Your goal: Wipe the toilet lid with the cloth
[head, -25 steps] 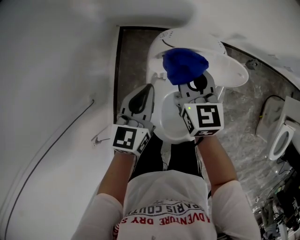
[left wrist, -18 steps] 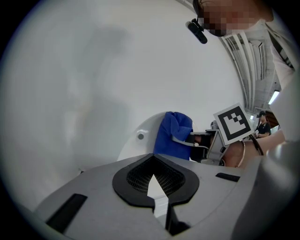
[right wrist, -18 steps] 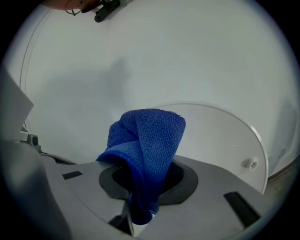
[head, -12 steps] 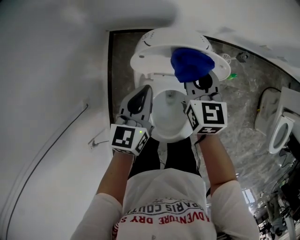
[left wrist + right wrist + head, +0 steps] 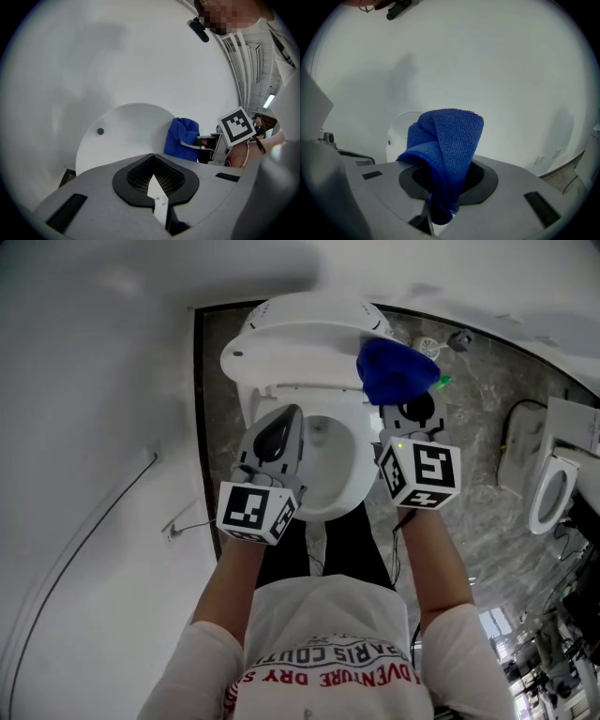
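Head view: the right claw (image 5: 405, 407) clamps a blue cloth (image 5: 394, 371), which bunches just beyond its tips at the right edge of the raised toilet lid (image 5: 281, 343). The left claw (image 5: 284, 427) hangs over the bowl (image 5: 328, 474). The shirt (image 5: 328, 643) reads partly "ADVENTURE".

Left gripper view: jaws pressed together, empty, lid ahead.

Right gripper view: cloth pinched between the jaws.

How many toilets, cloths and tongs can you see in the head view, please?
Toilets: 2, the near toilet and the far toilet at right.
Blue cloths: 1, the cloth, clamped in the right tongs.
Tongs: 2, counting the left tongs, shut and empty.
Total: 5.
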A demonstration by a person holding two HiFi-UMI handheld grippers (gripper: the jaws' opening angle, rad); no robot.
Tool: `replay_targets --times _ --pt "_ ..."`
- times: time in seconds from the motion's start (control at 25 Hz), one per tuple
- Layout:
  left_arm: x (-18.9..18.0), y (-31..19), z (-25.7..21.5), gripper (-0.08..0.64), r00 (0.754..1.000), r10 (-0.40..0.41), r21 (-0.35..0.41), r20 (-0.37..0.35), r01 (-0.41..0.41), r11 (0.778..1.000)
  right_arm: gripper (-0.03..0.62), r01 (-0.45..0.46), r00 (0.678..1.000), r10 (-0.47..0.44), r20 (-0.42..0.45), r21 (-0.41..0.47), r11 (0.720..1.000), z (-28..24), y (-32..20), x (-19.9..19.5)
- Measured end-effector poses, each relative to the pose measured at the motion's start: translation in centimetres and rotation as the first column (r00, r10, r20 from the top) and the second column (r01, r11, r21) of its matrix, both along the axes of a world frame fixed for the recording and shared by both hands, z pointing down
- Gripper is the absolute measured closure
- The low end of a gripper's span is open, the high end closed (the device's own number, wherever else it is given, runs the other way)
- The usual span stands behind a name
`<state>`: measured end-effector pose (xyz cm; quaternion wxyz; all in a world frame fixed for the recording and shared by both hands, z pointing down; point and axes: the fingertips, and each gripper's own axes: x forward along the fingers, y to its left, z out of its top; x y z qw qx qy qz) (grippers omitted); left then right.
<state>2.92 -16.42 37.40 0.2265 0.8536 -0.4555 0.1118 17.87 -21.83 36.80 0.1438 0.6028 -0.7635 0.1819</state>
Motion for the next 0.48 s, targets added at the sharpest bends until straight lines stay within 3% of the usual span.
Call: replay_targets --times 0.24,0.48 --pt "2.0 1.6 0.6 0.554 0.999 0.029 -0.001 -0.018 -0.029 1.0 0.505 -0.03 1.0 0.03 -0.007 0.001 1.0 -0.2 1.7 1.9" --pt "1.6 3.1 1.5 0.554 0.999 0.05 -0.009 -0.01 -0.05 0.999 0.505 -0.106 0.994 0.104 -0.034 -0.042 0.994 0.8 4.3 4.4"
